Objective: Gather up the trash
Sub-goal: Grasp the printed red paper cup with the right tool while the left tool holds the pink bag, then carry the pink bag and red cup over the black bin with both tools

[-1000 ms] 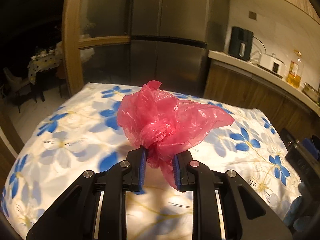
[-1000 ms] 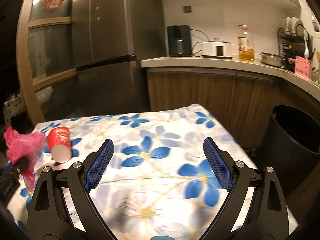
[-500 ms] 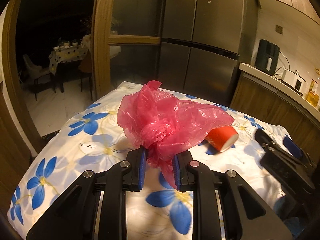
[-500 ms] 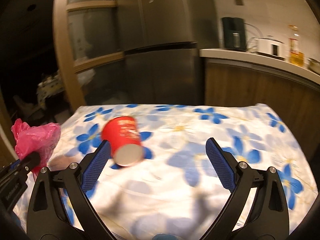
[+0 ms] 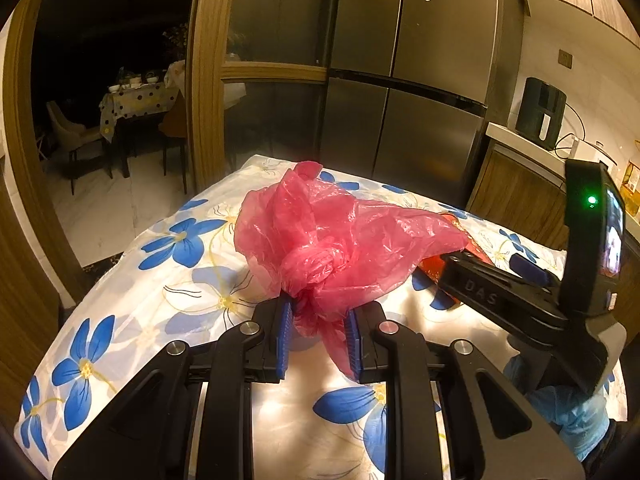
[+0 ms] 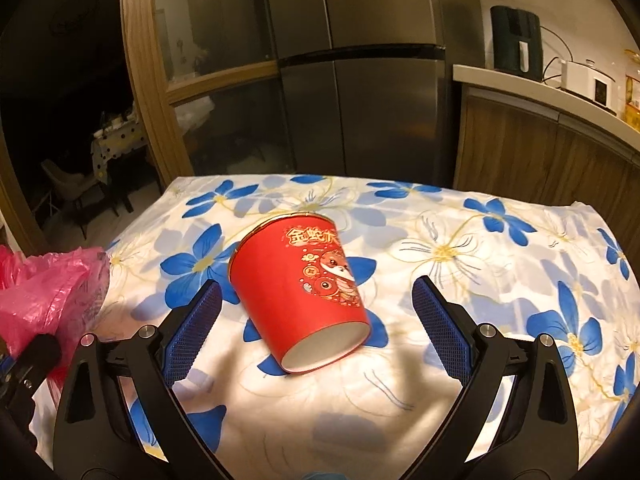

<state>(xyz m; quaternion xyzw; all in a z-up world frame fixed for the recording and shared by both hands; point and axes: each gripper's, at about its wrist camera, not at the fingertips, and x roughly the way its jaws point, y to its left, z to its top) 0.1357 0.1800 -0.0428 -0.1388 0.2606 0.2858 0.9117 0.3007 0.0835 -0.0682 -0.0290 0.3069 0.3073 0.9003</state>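
Note:
My left gripper [image 5: 318,330] is shut on a crumpled pink plastic bag [image 5: 332,240], pinched at its knot and held above the flowered tablecloth [image 5: 160,280]. The same pink bag [image 6: 48,292] shows at the left edge of the right wrist view. A red paper cup [image 6: 300,292] lies on its side on the tablecloth [image 6: 500,248], its white base toward me. My right gripper [image 6: 316,328] is open and wide, its blue pads either side of the cup's base end, not touching it. In the left wrist view the right gripper's black body [image 5: 520,296] reaches in over the half-hidden cup [image 5: 452,256].
A steel fridge [image 6: 360,80] stands behind the table, with a wood-framed glass door [image 5: 208,80] to its left. A wooden counter [image 6: 540,152] on the right carries a black appliance [image 6: 516,44] and a white one [image 6: 588,84]. A dark dining area [image 5: 132,112] lies beyond.
The right gripper swung left and came in close, so the red cup now lies between its open fingers. The left gripper drifted sideways with the pink bag still held.

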